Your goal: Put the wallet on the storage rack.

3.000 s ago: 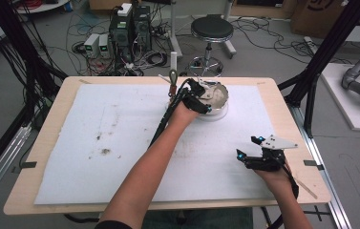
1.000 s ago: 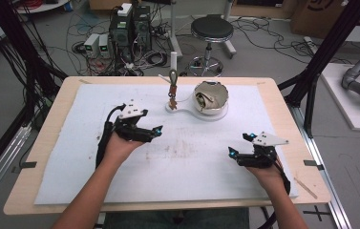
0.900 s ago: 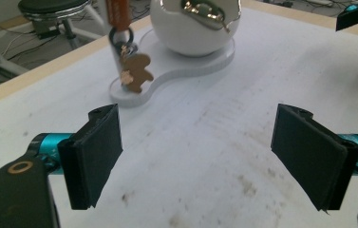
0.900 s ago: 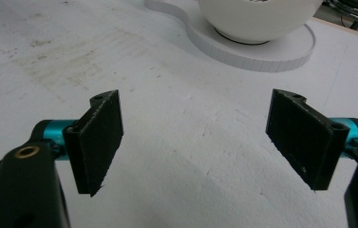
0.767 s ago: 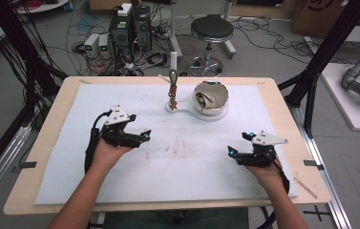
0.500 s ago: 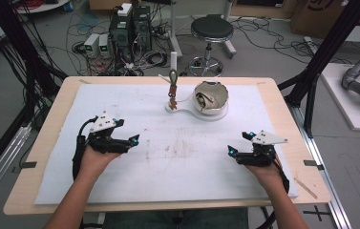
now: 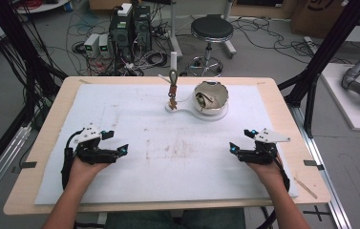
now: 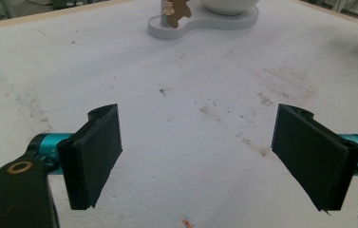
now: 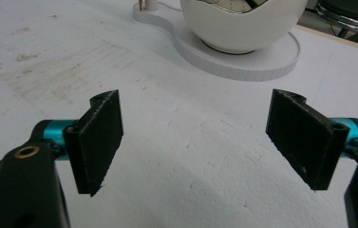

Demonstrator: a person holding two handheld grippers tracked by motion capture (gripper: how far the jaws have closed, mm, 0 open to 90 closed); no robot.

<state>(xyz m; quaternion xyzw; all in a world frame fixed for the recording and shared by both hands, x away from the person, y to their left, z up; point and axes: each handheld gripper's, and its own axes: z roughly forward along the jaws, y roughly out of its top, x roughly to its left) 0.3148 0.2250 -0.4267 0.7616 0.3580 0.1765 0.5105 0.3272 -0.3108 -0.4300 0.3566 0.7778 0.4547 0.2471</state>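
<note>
Two claws, the left claw [image 7: 123,149] and right claw [image 7: 233,148]; one white bowl [image 7: 211,97]; one white stand [image 7: 189,109]; one hanging brown figure [image 7: 172,90]; one tabletop [image 7: 282,109].

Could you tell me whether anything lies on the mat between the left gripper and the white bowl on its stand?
Nothing visible does. The left gripper is open near the left of the white mat, holding nothing; only bare, stained mat lies between it and the white bowl. The small post on the same base stands just left of the bowl.

Two hands are resting low on the white sheet [image 7: 177,162] covering the bench [image 7: 44,143], the left claw [image 7: 120,150] and right claw [image 7: 234,148] lying well apart, both far from the white bowl [image 7: 211,98].
</note>
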